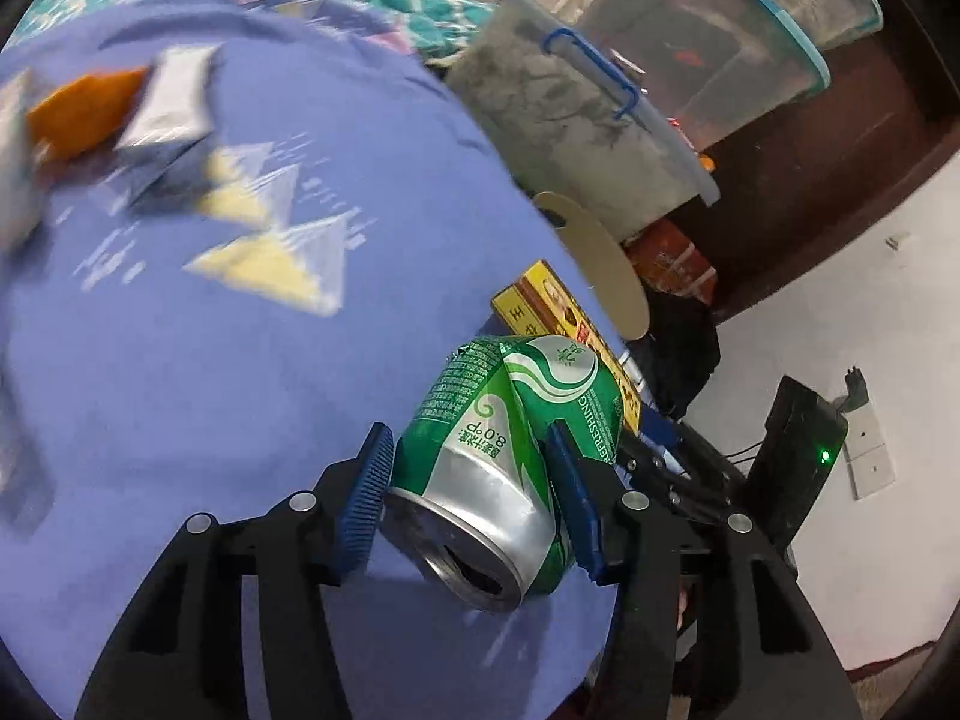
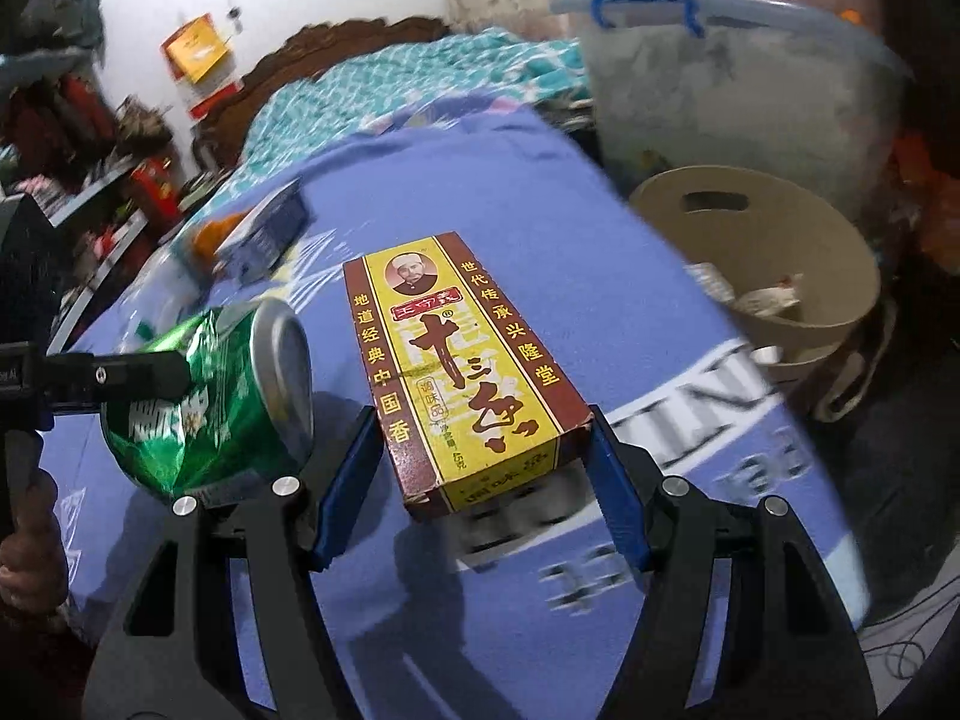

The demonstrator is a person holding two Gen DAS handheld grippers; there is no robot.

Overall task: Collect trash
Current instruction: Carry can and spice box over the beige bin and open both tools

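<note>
Left wrist view: left gripper (image 1: pixel 468 480) is clamped on the dented green can (image 1: pixel 510 444), held over the purple sheet (image 1: pixel 240 390) near its edge. Right wrist view: right gripper (image 2: pixel 480 474) grips the yellow box (image 2: pixel 456 372), the tan bin (image 2: pixel 774 252) just past the sheet's edge.

Both tongs, left (image 1: pixel 474 498) and right (image 2: pixel 480 480), show glossy black arms dotted with round silver rivets. Each finger carries a blue pad (image 1: pixel 366 498), ribbed along its edge.
</note>
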